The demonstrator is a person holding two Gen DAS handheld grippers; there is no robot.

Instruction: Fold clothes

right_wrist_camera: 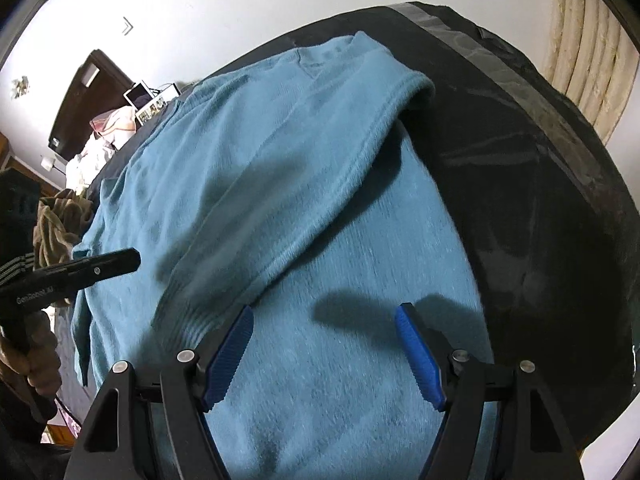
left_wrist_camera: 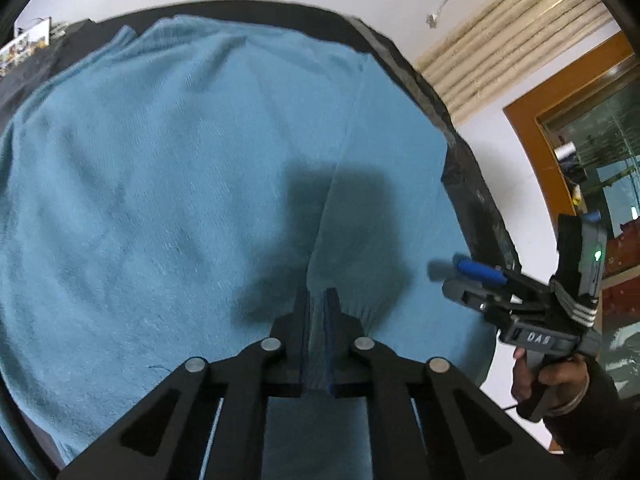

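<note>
A teal knit sweater [left_wrist_camera: 168, 184] lies spread over a black table [left_wrist_camera: 476, 200]. My left gripper [left_wrist_camera: 317, 300] is shut on the sweater's sleeve cuff, pinched between its fingers. In the right wrist view the sweater [right_wrist_camera: 360, 288] fills the middle, with one sleeve [right_wrist_camera: 288, 184] folded diagonally across the body. My right gripper [right_wrist_camera: 325, 316] is open and empty, just above the sweater body beside the sleeve's cuff end. The right gripper also shows in the left wrist view [left_wrist_camera: 472, 276], and the left gripper shows at the left edge of the right wrist view [right_wrist_camera: 120, 260].
The black table surface [right_wrist_camera: 520, 184] lies bare to the right of the sweater. A pile of other clothes [right_wrist_camera: 60, 224] sits at the far left. A white wall and a wood-framed cabinet [left_wrist_camera: 568, 120] stand beyond the table.
</note>
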